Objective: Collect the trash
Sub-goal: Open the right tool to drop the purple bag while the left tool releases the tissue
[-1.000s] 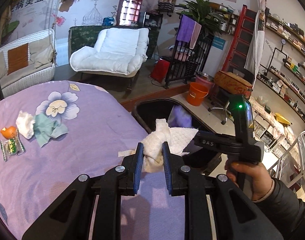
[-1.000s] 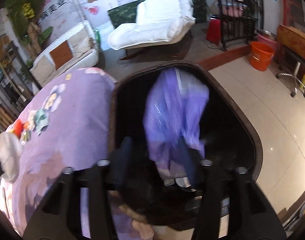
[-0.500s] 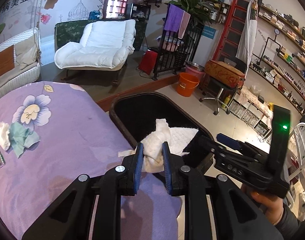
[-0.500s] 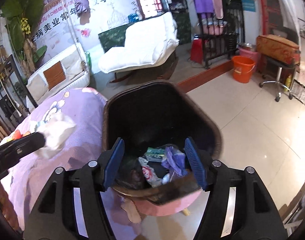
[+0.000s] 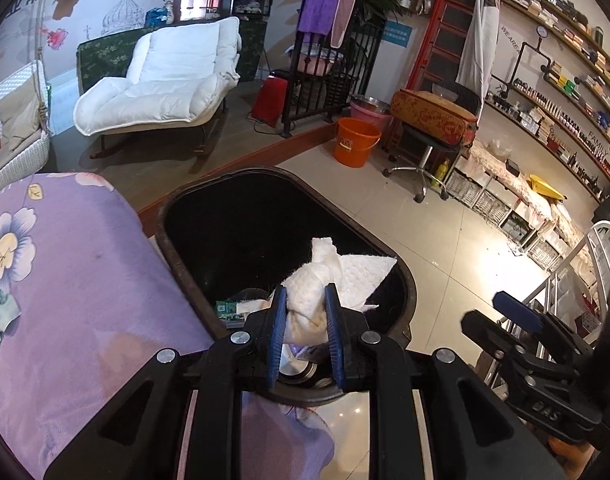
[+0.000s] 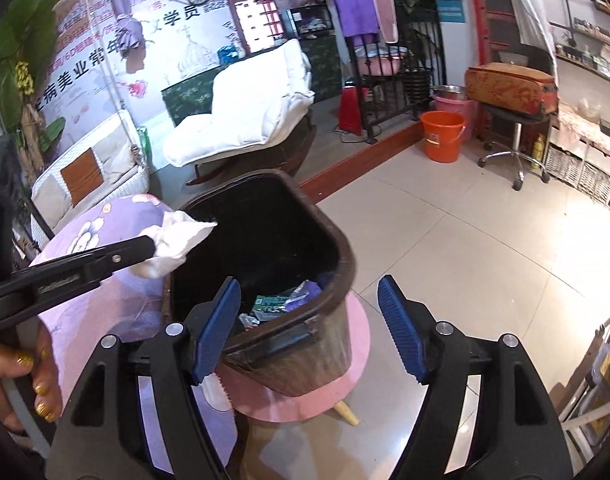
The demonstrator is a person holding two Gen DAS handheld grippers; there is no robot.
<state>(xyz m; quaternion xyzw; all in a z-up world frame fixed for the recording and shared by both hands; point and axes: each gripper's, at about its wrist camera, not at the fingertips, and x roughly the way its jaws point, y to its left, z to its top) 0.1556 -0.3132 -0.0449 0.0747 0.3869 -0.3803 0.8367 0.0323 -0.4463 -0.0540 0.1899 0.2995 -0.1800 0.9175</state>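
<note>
Clamping a white tissue [image 5: 309, 296] above the trash bin [image 5: 401, 280], left gripper [image 5: 305, 322]; right gripper [image 6: 309, 328] jaws just widened, empty

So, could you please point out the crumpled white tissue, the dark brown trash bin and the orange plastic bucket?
crumpled white tissue [image 5: 305, 300]: left wrist view, bunched middle.
dark brown trash bin [image 6: 343, 256]: right wrist view, right rim.
orange plastic bucket [image 6: 441, 144]: right wrist view, front wall.

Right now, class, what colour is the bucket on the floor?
Orange bucket; the right wrist view shows it best.

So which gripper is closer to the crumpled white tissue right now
Left. The left gripper is clamped on the white tissue over the trash bin; the right gripper stands open beside the bin, apart from the tissue.
</note>
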